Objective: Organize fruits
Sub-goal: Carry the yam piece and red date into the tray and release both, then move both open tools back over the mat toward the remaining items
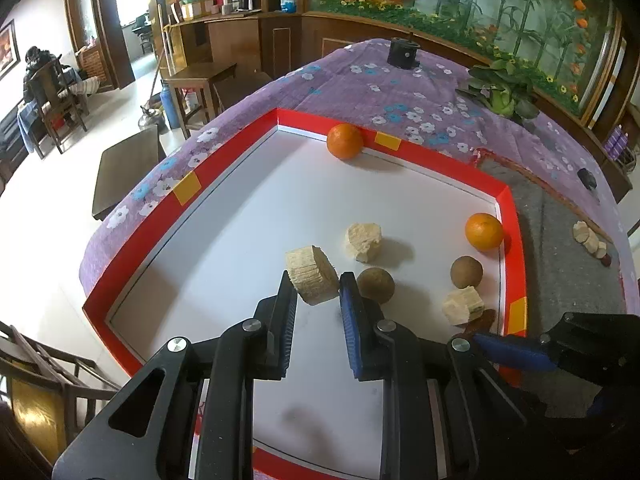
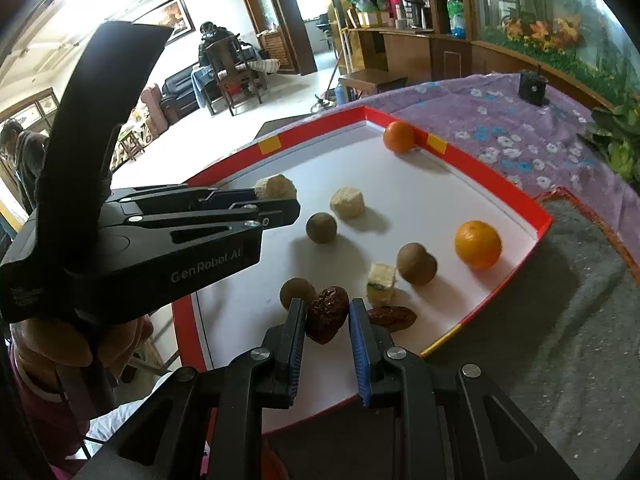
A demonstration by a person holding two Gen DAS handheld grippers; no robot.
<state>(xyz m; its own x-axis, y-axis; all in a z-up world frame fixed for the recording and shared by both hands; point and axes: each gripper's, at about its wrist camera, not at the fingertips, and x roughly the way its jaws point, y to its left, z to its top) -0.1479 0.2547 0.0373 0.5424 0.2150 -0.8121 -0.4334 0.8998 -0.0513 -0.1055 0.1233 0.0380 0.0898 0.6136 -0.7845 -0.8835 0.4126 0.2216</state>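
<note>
Left claw (image 1: 318, 288) is clamped on a pale cut chunk (image 1: 313, 280), holding it over the white floor of the red-rimmed tray (image 1: 510, 216). Right claw (image 2: 327, 312) grips a wrinkled red date (image 2: 326, 318) near the tray's near edge, a second date (image 2: 392, 318) lying just beside it. Inside the tray: one orange (image 1: 344, 141) against the far rim, another orange (image 1: 483, 231) by the right rim, brown round fruits (image 1: 466, 272) and more pale chunks (image 1: 363, 241) between them. The tray sits on a purple flowered cloth (image 1: 360, 84) over the tabletop.
</note>
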